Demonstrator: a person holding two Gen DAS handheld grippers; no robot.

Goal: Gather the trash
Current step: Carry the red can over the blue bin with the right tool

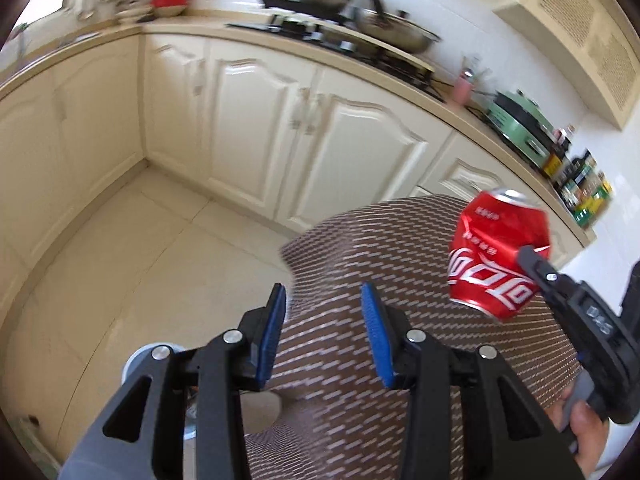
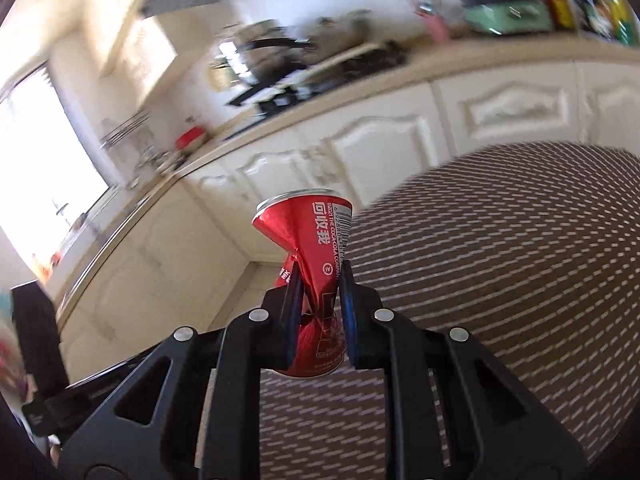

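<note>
can [image 2: 316,264]: glossy crumpled metal | cabinets [image 1: 256,120]: glossy | mat [image 2: 500,280]: woven

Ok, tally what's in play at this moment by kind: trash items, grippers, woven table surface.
Crushed red cola can, pinched in the right gripper: 1
Grippers, counting the open, empty left gripper: 2
Round woven table: 1
Total: 4

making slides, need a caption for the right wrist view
Right gripper clamps a crushed red cola can above a brown patterned table, kitchen cabinets behind.
</note>
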